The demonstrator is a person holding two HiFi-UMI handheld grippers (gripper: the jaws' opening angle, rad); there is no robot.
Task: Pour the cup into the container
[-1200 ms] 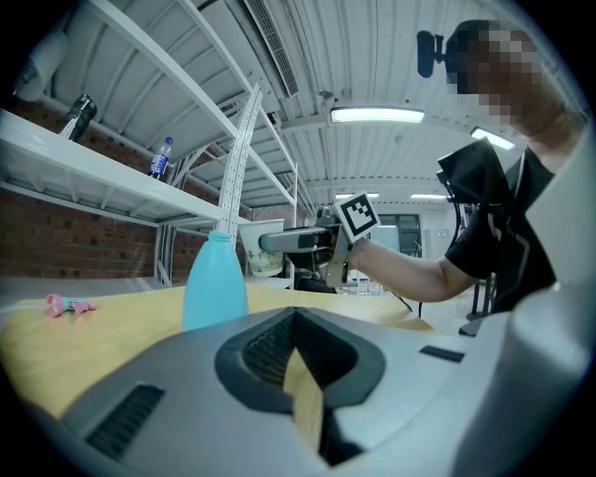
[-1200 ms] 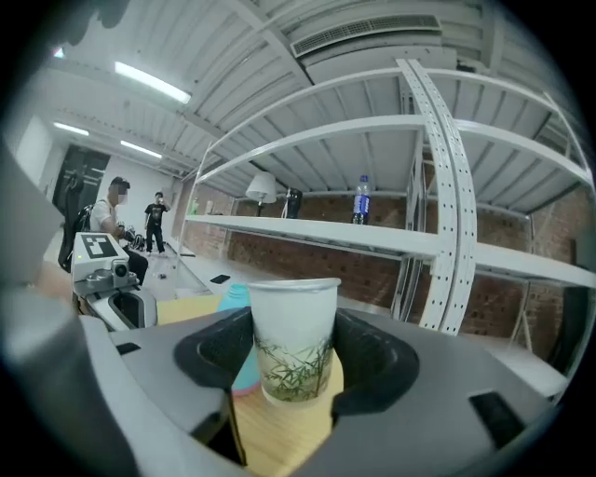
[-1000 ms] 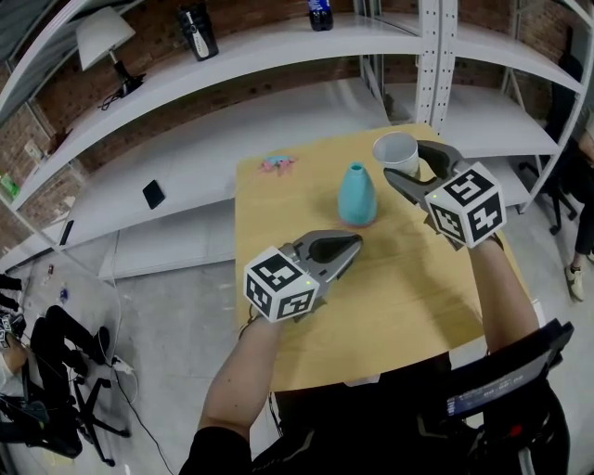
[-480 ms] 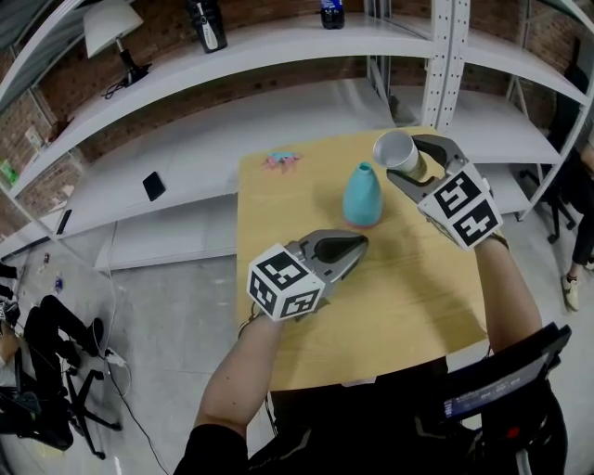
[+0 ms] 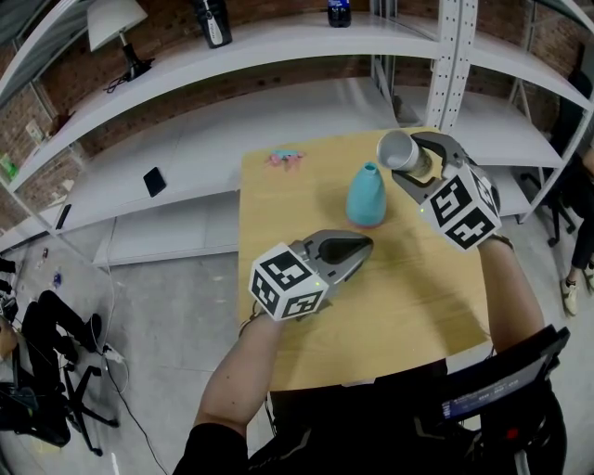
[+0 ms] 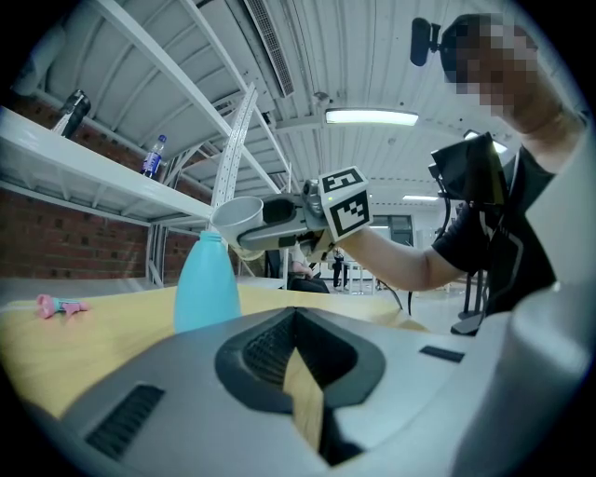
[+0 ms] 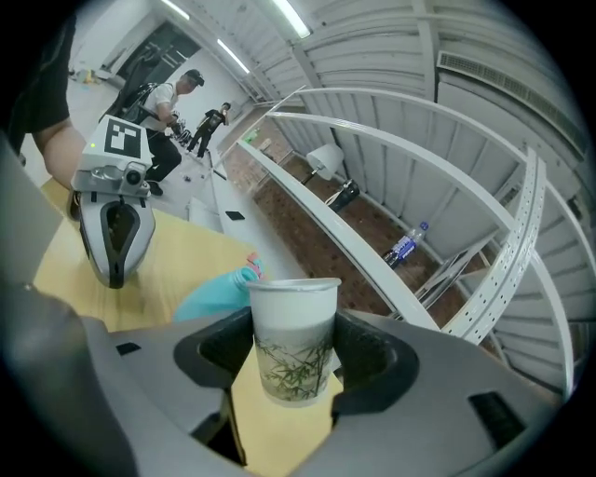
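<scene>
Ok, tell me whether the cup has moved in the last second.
Yes. The cup, in the right gripper, has tipped its mouth toward the teal vase and edged closer to it.

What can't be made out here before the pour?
- Cup contents: right gripper view shows only its side; head view too small to show a fill level.
- Container inside: mouth too small in head view; the cup hides most of it in right gripper view.
- Pink item on table: too small to identify in any view.
- Shelf bottle: cut off by head view's top edge.
</scene>
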